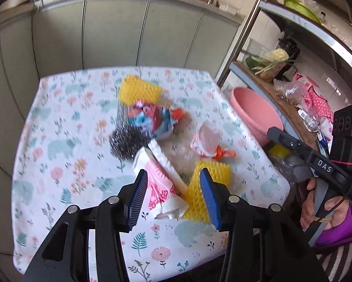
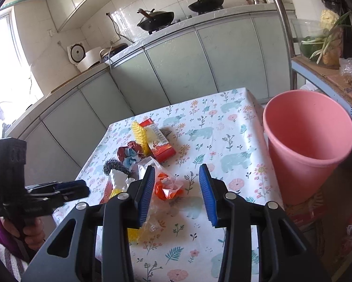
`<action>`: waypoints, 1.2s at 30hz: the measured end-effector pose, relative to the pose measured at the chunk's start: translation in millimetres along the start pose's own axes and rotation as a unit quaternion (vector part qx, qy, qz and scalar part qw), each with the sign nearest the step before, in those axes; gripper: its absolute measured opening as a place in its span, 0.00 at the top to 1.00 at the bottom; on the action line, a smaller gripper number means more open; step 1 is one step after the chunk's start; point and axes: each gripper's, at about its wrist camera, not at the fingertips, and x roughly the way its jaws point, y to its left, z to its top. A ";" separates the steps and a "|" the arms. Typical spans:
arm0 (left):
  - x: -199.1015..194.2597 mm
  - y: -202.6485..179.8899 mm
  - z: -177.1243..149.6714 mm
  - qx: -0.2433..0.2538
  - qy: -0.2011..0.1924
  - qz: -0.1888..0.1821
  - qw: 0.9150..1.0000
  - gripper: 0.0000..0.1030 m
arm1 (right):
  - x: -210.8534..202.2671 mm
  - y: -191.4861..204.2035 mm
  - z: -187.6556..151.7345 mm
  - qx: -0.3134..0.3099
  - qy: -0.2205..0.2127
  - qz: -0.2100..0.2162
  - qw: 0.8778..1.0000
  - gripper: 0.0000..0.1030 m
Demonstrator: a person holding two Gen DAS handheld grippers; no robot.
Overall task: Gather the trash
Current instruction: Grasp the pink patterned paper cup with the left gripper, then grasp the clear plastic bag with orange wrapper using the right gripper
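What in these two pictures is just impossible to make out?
- Left wrist view: the crumpled wrappers are smeared by motion blur; no print is readable.
- Left wrist view: the pink bin is half hidden behind the table edge.
- Right wrist view: the bin's bottom is hidden by its own wall.

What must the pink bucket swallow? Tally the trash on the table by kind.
Yellow foam nets: 2
Steel scourer: 1
Crumpled red-blue wrapper: 1
Red box: 1
White-pink pack: 1
Orange-and-clear bag: 1
Total: 7
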 end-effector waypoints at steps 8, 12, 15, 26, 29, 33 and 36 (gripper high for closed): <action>34.8 19.5 -2.0 -0.044 0.051 0.003 0.998 0.70 | 10.3 9.1 1.4 -0.021 0.020 0.003 1.000 0.61; 27.9 20.1 -2.3 -0.028 0.042 -0.002 0.999 0.88 | 19.4 11.0 1.2 -0.023 0.033 0.003 0.999 0.61; 20.6 25.4 -1.3 -0.028 0.040 -0.001 0.999 0.92 | 28.6 13.8 2.6 -0.027 0.045 0.007 0.999 0.61; -9.3 55.8 1.9 -0.019 0.017 0.057 0.998 0.93 | 71.0 31.5 12.7 -0.071 0.098 0.017 0.993 0.61; -5.8 64.4 2.9 -0.024 0.028 0.065 0.997 0.92 | 82.2 28.8 11.3 -0.071 0.115 0.013 0.991 0.59; 5.4 67.7 1.2 -0.026 0.048 0.068 0.996 0.89 | 89.7 29.0 6.8 -0.073 0.132 0.018 0.988 0.59; 8.7 63.6 2.7 -0.017 0.052 0.075 0.996 0.89 | 92.5 31.7 4.0 -0.084 0.142 0.019 0.986 0.59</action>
